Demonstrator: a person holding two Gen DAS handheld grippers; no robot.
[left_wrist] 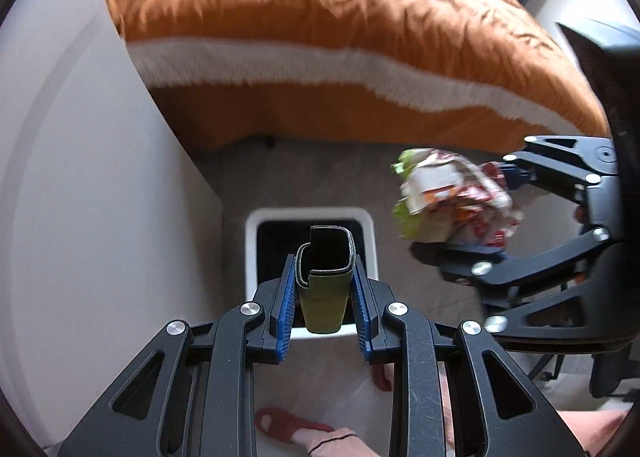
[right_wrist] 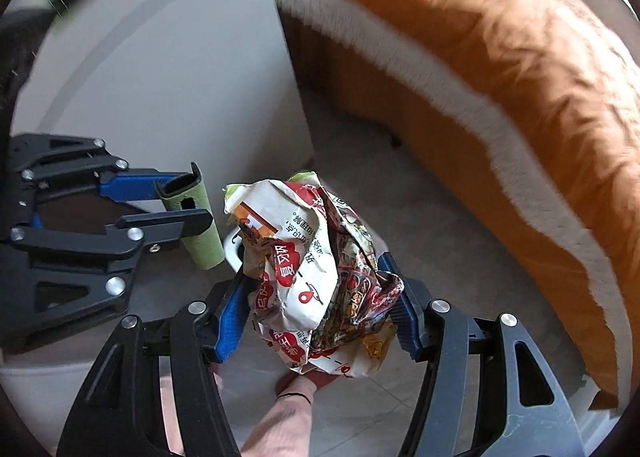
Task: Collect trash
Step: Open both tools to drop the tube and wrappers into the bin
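Note:
My left gripper (left_wrist: pixel 325 281) is shut on a green sleeve-like case (left_wrist: pixel 325 297) with a black lining, held upright right above the white trash bin (left_wrist: pixel 252 241) on the floor. The same case (right_wrist: pixel 202 225) and left gripper (right_wrist: pixel 176 199) show at the left of the right wrist view. My right gripper (right_wrist: pixel 316 297) is shut on a crumpled red-and-white food wrapper (right_wrist: pixel 312 277). In the left wrist view the wrapper (left_wrist: pixel 452 197) and right gripper (left_wrist: pixel 472 217) hang to the right of the bin, above the floor.
A bed with an orange blanket (left_wrist: pixel 320 37) and white fringe fills the back. A white cabinet side (left_wrist: pixel 100 197) stands left of the bin. A person's foot in a red slipper (left_wrist: pixel 288 427) is on the floor below. A black chair (left_wrist: pixel 608 77) is at the right edge.

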